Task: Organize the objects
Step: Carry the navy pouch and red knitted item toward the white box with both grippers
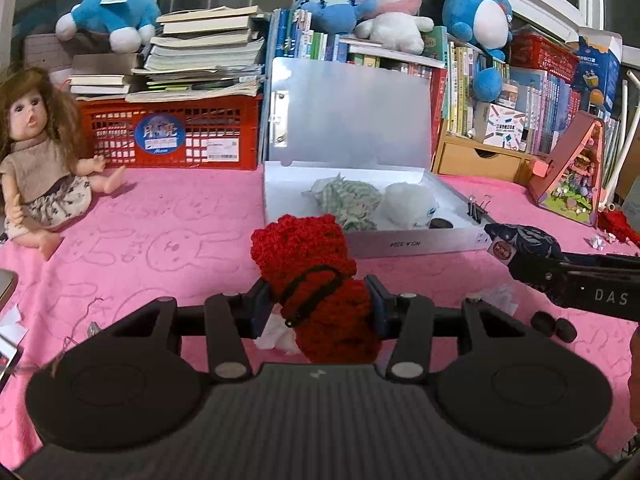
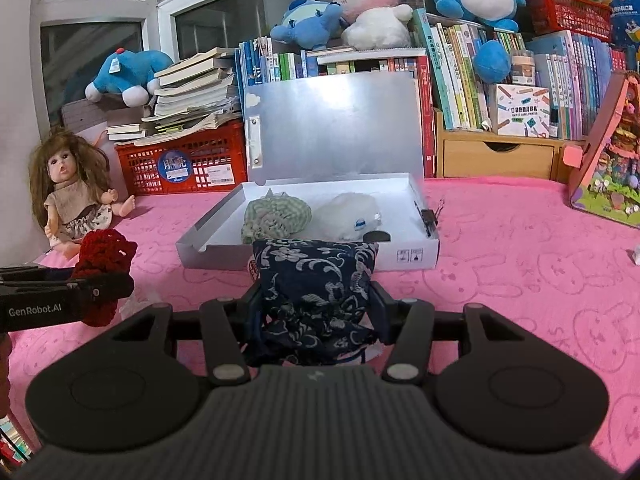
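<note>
On the pink cloth (image 1: 160,220), a red crochet piece (image 1: 312,280) is clamped by the left gripper (image 1: 320,296); a navy pouch (image 2: 316,280) is gripped by the right gripper (image 2: 316,304) (both soft); either could be snagged on the white box (image 2: 408,256) rim at centre frame.

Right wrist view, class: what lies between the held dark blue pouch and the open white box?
Only bare pink cloth; the dark blue pouch, clamped in the right gripper, overlaps the white box front edge there.

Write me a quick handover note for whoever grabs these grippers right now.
Left gripper: shut on the red knit piece, lifted above the pink cloth.
Right gripper: shut on the navy pouch, just short of the box.
Box is open, lid up; already inside: green-striped bundle, white bundle, a small dark item.
Left: put both held items in the box. Red yarn at the far right may also need sorting.
</note>
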